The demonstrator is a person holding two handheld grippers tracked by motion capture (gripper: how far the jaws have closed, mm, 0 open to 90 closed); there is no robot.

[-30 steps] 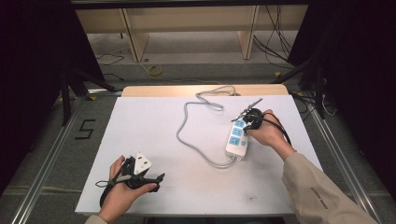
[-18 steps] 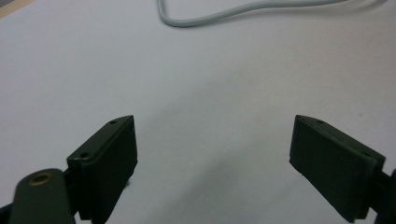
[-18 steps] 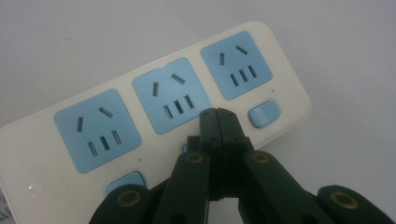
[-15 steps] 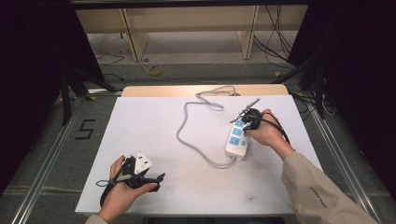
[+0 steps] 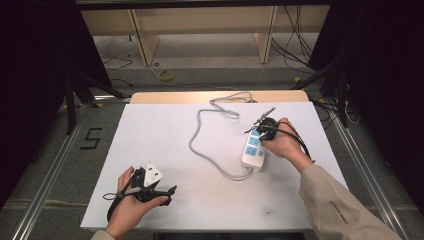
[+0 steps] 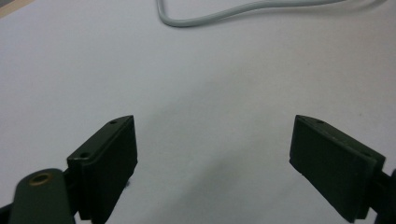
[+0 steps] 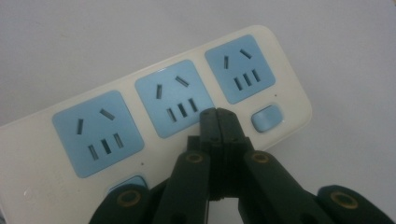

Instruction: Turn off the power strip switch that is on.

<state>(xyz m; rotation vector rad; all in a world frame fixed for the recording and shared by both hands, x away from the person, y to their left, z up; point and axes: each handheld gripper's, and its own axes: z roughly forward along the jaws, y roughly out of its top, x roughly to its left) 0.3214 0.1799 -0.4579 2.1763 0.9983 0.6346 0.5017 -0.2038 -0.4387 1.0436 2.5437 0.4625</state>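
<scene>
White power strip point(image 7: 154, 112), right gripper point(image 7: 218, 114) closed, tips over it

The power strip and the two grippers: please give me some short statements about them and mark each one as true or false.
1. The right gripper has its jaws shut, tips over the power strip. True.
2. The power strip has only two blue sockets. False: the right gripper view shows three blue sockets, and two blue switches beside them.
3. The left gripper is open with nothing between its jaws. True.
4. The left gripper holds the grey cable. False: the cable lies on the white table, apart from it.
5. The power strip lies near the person's right hand. True.
</scene>
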